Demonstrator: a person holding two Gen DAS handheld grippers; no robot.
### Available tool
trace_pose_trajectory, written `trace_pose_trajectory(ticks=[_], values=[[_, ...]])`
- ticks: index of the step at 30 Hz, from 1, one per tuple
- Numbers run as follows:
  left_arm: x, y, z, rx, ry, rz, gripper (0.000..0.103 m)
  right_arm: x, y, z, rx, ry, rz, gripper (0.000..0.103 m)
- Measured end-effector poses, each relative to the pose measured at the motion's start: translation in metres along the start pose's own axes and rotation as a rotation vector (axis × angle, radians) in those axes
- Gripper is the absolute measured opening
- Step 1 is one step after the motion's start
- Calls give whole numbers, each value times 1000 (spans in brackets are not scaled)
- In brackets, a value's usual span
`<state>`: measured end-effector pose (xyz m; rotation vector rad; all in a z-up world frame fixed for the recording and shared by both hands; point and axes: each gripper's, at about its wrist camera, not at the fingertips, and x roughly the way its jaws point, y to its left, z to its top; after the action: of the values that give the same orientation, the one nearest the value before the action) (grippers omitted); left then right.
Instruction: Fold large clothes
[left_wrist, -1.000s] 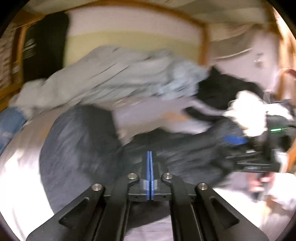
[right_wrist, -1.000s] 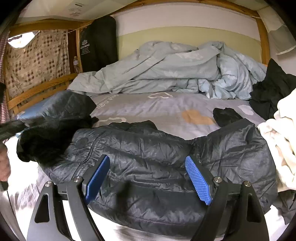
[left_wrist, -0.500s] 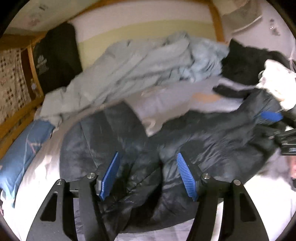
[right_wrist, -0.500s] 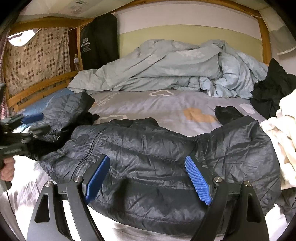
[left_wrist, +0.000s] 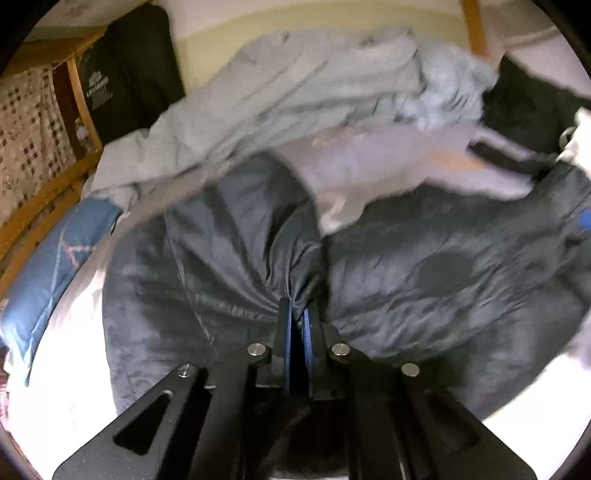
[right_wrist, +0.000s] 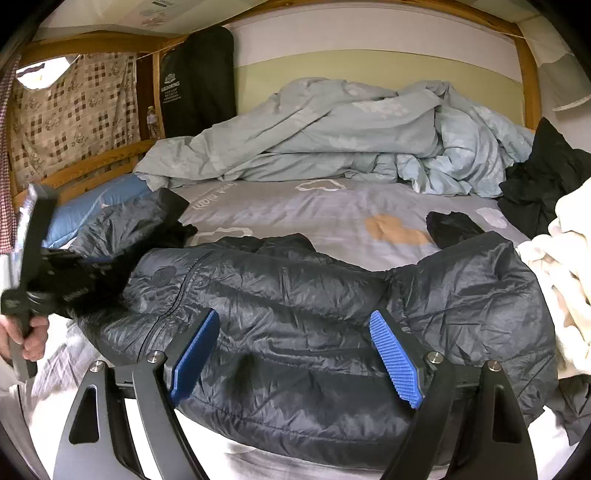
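Note:
A dark grey puffer jacket (right_wrist: 295, 288) lies spread across the near part of the bed, its zip to the left. My left gripper (left_wrist: 296, 325) points down onto the jacket (left_wrist: 443, 266). Its jaws are closing, and the blue pads pinch a bunched fold of the fabric. In the right wrist view that left gripper (right_wrist: 55, 273) sits at the jacket's left end, held by a hand (right_wrist: 33, 332). My right gripper (right_wrist: 295, 317) hovers open over the jacket's lower body, its pads wide apart with nothing gripped.
A crumpled light blue duvet (right_wrist: 332, 140) fills the back of the bed. A blue pillow (right_wrist: 92, 206) lies by the wooden rail (right_wrist: 92, 166) on the left. Black clothes (right_wrist: 546, 177) and a cream garment (right_wrist: 569, 295) are piled on the right. A small black item (right_wrist: 450, 225) rests on the grey sheet.
The left gripper opened, tipped down onto the jacket's left part and shut on a fold of it. The right gripper stayed still and open.

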<state>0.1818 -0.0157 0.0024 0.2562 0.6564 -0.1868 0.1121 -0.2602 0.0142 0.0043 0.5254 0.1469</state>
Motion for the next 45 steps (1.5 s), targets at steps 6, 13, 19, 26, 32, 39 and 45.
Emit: trace_pose_trajectory(ticks=[6, 13, 19, 26, 32, 39, 45], values=[[-100, 31, 10, -102, -277, -410, 5, -3, 4, 1, -21, -10, -3, 80], [-116, 74, 13, -254, -329, -663, 5, -4, 16, 0, -46, -16, 55, 80], [-107, 54, 12, -164, -239, -705, 5, -4, 36, -5, -116, -16, 86, 80], [-128, 6, 3, 22, -240, -821, 6, -5, 39, -7, -129, -20, 134, 80], [-136, 4, 1, 65, -240, -957, 6, -10, 44, -8, -169, -39, 142, 80], [-118, -5, 8, 31, -189, -732, 6, -1, 61, -6, -240, -29, 123, 68], [-88, -9, 5, 22, -107, -457, 6, 10, 40, -2, -77, 52, 187, 60]])
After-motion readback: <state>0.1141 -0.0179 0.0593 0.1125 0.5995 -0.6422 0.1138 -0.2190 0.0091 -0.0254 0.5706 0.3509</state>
